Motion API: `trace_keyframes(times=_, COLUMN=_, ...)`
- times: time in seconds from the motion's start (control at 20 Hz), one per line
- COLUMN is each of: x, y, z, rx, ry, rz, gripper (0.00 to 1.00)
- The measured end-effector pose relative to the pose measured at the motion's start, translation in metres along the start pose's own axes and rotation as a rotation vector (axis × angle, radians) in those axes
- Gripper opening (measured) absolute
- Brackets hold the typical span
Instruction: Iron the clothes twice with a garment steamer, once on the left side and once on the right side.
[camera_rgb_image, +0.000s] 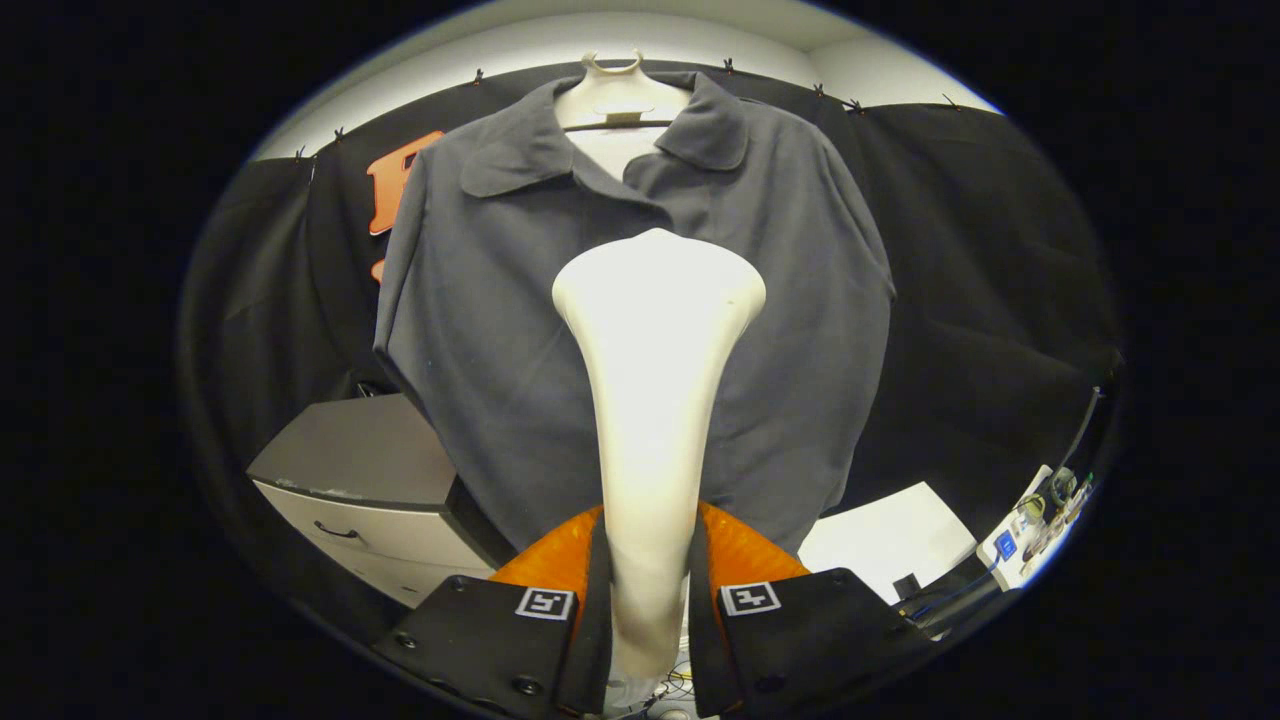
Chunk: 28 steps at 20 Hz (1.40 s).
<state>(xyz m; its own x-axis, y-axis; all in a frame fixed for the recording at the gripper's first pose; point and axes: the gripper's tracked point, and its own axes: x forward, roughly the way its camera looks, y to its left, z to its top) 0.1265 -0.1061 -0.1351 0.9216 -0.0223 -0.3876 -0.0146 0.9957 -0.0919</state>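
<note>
Across centre & upper frame: dark grey short-sleeved collared polo shirt (500, 330) hanging on a pale plastic hanger (615, 90) w/ a white form showing in the open neck, black cloth wall behind. Shirt front faces the camera, hem down near the fingers.

Lower left: grey-topped cabinet (350, 450) w/ pale drawer fronts, one dark handle visible, drawers closed so contents can't be told.

Centre, in front of shirt: white garment steamer (655, 400), narrow handle widening to a broad flat head; head at chest height of shirt, whether it touches the fabric can't tell.

Lower right: white flat tabletop (890, 540), then a small white box w/ wires & blue part (1030, 525).

Bottom centre: gripper (648, 600) clamped on steamer handle, both fingers pressing its sides.
</note>
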Motion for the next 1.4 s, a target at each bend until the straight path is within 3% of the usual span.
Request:
trace_keyframes(times=0.4, x=-0.001, y=-0.062, z=0.082, rx=0.001, ry=-0.100, rz=-0.053, gripper=0.40)
trace_keyframes(times=0.65, x=0.012, y=-0.082, z=0.108, rx=-0.014, ry=-0.118, rz=-0.052, gripper=0.40)
trace_keyframes(times=1.15, x=0.044, y=-0.090, z=0.112, rx=-0.053, ry=-0.103, rz=0.002, gripper=0.39)
trace_keyframes(times=1.4, x=0.053, y=-0.092, z=0.083, rx=-0.064, ry=-0.058, rz=0.038, gripper=0.39)
